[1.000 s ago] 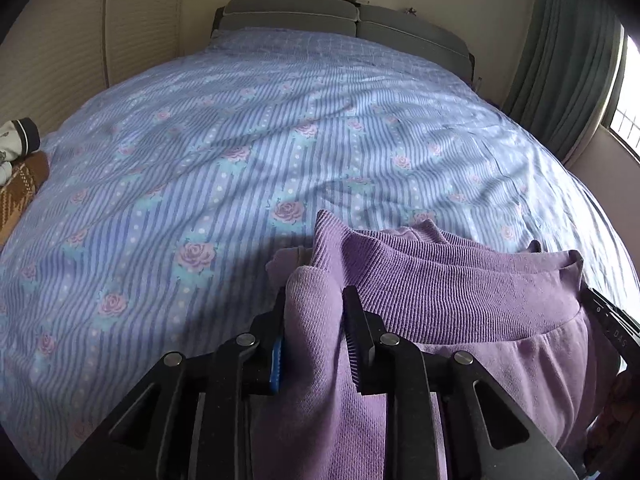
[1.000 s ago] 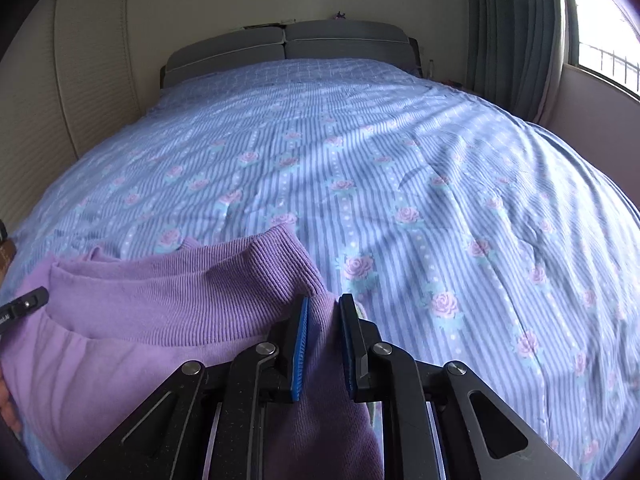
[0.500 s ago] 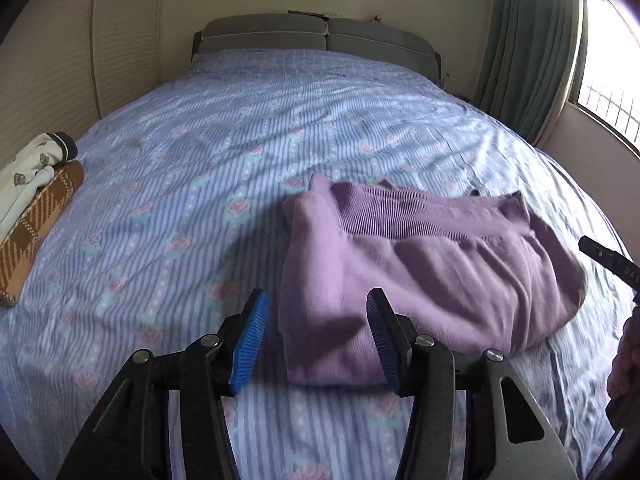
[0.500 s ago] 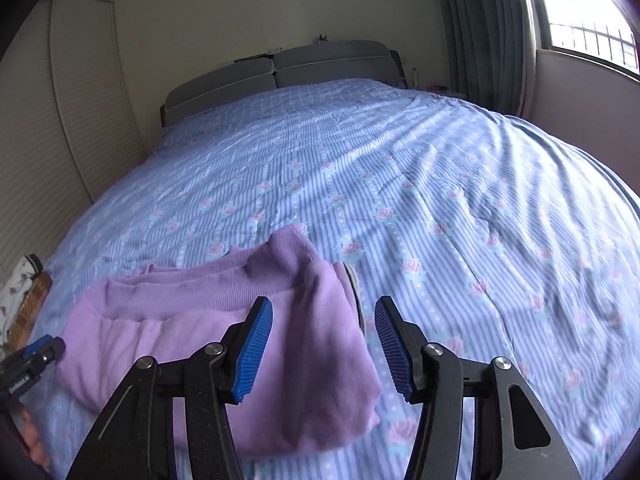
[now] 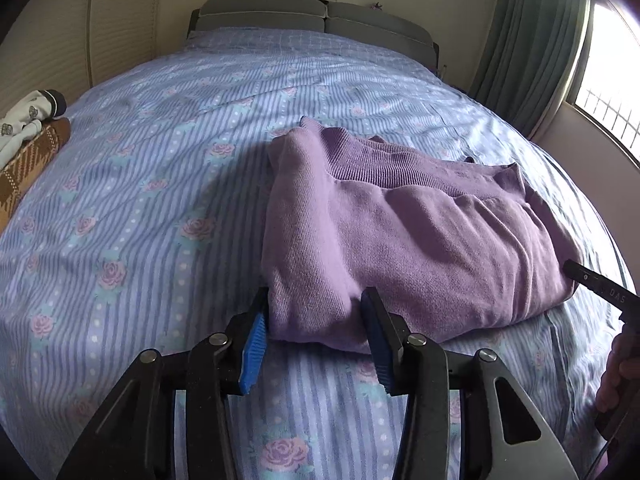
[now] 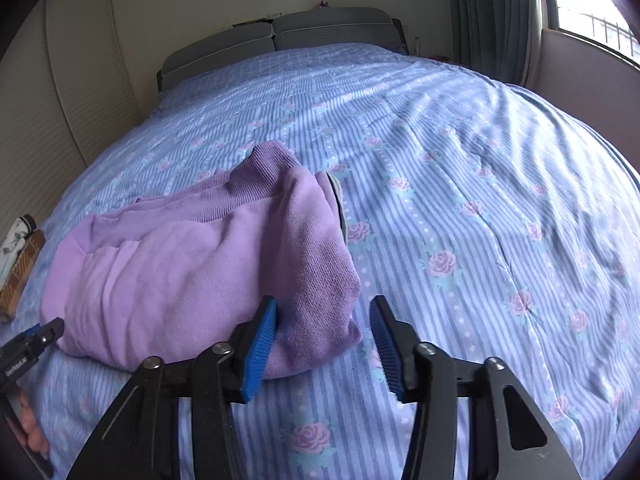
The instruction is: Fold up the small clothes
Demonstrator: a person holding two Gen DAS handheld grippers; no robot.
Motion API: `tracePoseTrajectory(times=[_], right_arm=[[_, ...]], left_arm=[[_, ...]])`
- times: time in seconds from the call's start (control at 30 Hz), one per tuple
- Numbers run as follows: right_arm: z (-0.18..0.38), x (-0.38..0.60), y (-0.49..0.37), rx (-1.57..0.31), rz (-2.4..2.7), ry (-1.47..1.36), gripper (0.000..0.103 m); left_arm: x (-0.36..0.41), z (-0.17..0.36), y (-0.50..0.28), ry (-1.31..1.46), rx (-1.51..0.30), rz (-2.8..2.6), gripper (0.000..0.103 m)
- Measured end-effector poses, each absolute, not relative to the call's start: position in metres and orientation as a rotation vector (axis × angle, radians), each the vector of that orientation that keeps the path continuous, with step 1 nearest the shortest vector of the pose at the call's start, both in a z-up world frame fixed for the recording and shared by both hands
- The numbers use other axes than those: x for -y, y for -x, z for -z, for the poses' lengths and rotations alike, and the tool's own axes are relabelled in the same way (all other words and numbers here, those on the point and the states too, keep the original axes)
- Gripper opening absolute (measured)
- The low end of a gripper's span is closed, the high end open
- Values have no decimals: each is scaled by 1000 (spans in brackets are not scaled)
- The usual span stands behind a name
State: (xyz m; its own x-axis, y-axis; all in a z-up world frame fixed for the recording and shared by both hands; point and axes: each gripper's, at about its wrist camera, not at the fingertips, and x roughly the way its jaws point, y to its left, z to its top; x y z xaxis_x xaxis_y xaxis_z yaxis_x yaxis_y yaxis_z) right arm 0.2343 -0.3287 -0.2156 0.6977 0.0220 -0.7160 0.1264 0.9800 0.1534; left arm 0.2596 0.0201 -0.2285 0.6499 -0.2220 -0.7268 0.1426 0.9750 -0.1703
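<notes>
A folded purple garment (image 5: 404,236) lies on the blue flowered bedspread (image 5: 152,200), ribbed band at its far side. My left gripper (image 5: 316,320) is open, its blue pads straddling the garment's near left corner. In the right wrist view the garment (image 6: 192,272) lies left of centre, and my right gripper (image 6: 324,324) is open, straddling its near right corner. The right gripper's tip (image 5: 596,284) shows at the right edge of the left wrist view; the left gripper's tip (image 6: 32,340) shows at the lower left of the right wrist view.
A brown plaid item (image 5: 28,168) with a white printed garment (image 5: 28,120) on it lies at the bed's left edge. A grey headboard (image 5: 320,16) stands at the far end. Curtains (image 5: 532,48) and a window are on the right.
Both grippers have opened and let go of the purple garment, then drawn back toward me. The garment now lies folded flat on the bed.
</notes>
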Motion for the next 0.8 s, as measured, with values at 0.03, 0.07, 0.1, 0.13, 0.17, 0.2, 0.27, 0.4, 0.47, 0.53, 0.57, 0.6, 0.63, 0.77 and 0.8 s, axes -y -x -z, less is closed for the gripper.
tracePoseTrajectory(times=[0.03, 0.07, 0.1, 0.13, 0.17, 0.2, 0.27, 0.4, 0.47, 0.53, 0.57, 0.6, 0.63, 0.77, 0.8], right_arm=[[215, 326, -233, -793, 62, -185, 25], [213, 325, -231, -779, 59, -182, 23], [210, 326, -229, -766, 57, -188, 21], [208, 327, -227, -754, 62, -199, 20], [205, 330, -225, -742, 70, -212, 19], [202, 332, -223, -731, 78, -227, 18], [198, 335, -220, -719, 95, -241, 18], [208, 332, -223, -776, 102, -203, 18], [216, 335, -225, -812, 92, -214, 19], [214, 336, -224, -815, 96, -209, 25], [212, 336, -223, -811, 106, -204, 31], [208, 336, -222, -803, 114, -197, 41], [205, 337, -219, -788, 116, -197, 46], [194, 344, -208, -754, 134, -263, 64], [191, 347, -204, -751, 130, -299, 65]], left_arm=[[-20, 228, -259, 101, -836, 205, 37], [-21, 227, -258, 104, -834, 205, 33], [-21, 225, -257, 108, -834, 206, 32], [-21, 223, -256, 112, -833, 208, 30], [-21, 221, -256, 108, -834, 207, 29], [-20, 218, -256, 100, -836, 206, 29], [-15, 215, -256, 65, -844, 197, 29], [-12, 224, -257, 45, -872, 175, 29], [-9, 224, -255, 34, -862, 167, 29], [-7, 221, -254, 26, -860, 156, 31], [-6, 218, -253, 26, -858, 148, 34], [-5, 215, -251, 25, -854, 142, 39], [-4, 212, -248, 22, -846, 139, 50], [4, 194, -232, -21, -783, 84, 58], [5, 188, -228, -15, -760, 71, 61]])
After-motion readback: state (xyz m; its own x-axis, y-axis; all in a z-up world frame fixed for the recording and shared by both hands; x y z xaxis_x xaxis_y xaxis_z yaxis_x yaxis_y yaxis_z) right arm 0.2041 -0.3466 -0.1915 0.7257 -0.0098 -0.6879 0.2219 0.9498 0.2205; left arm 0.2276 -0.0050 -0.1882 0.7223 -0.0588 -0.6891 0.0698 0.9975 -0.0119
